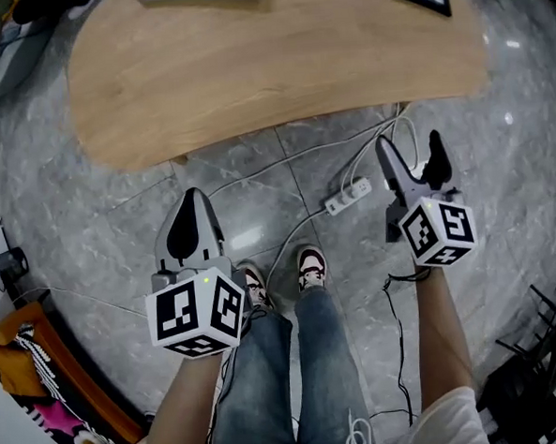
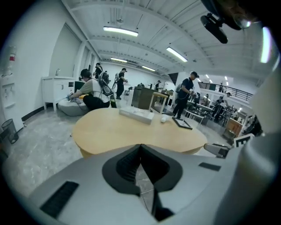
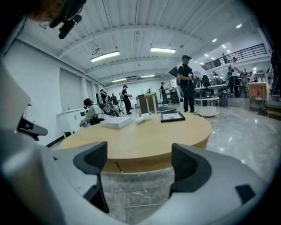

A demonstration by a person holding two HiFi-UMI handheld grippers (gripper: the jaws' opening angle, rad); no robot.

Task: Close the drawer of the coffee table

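Your head camera looks steeply down from above on the near edge of the surface (image 1: 250, 68). The camera on your left tool (image 1: 193, 201) faces across the surface from near that edge, slightly above the top. The one on your right tool (image 1: 409, 144) sits lower, about level with it. All three share the wooden top.

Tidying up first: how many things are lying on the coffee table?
3: a flat white box, a small white object beside it, a black-framed board further right. None seem hidden.

White power strip (image 1: 348, 196) on grey marble floor (image 1: 100, 227), flat white box (image 2: 136, 115), framed board (image 3: 172, 116)
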